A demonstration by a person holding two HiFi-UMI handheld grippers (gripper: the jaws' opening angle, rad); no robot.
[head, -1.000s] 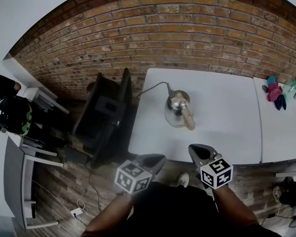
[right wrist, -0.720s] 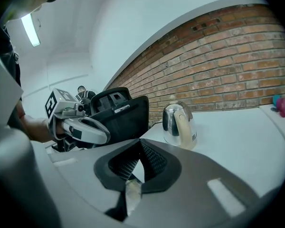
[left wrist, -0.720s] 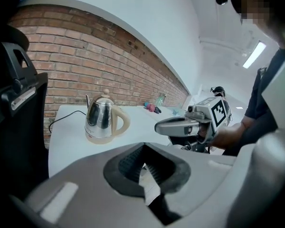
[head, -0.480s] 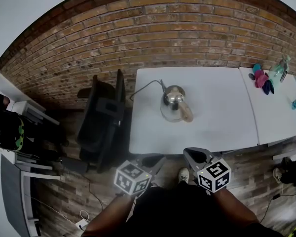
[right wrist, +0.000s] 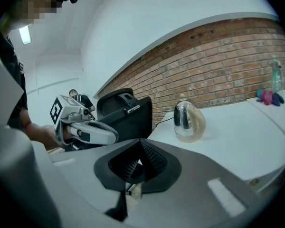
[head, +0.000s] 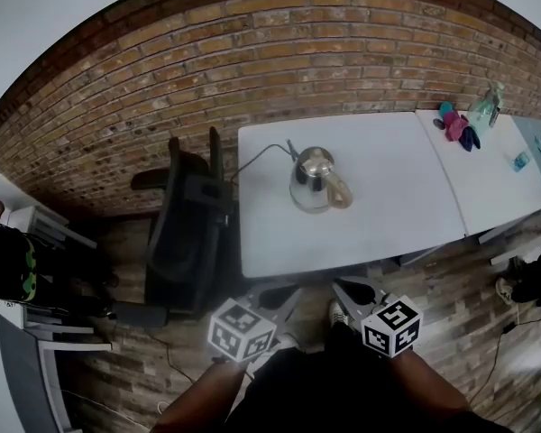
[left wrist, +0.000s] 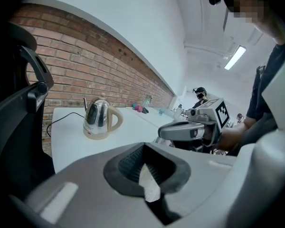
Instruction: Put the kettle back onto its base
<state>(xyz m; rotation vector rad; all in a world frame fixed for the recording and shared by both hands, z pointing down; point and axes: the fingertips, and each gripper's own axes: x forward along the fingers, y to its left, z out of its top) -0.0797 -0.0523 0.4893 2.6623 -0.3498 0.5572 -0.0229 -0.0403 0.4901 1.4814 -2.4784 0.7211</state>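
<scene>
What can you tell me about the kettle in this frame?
The kettle stands upright on the white table, towards its back left. Its body looks like polished steel, with a cream handle and a cream base under it, on which it seems seated. A dark cord runs from it to the table's left edge. The left gripper and right gripper are both clear of it.

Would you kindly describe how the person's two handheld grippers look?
Both the left gripper and right gripper are grey plastic, each with a white cube of black square markers and black ribbed claw pads. The person wears a dark top.
</scene>
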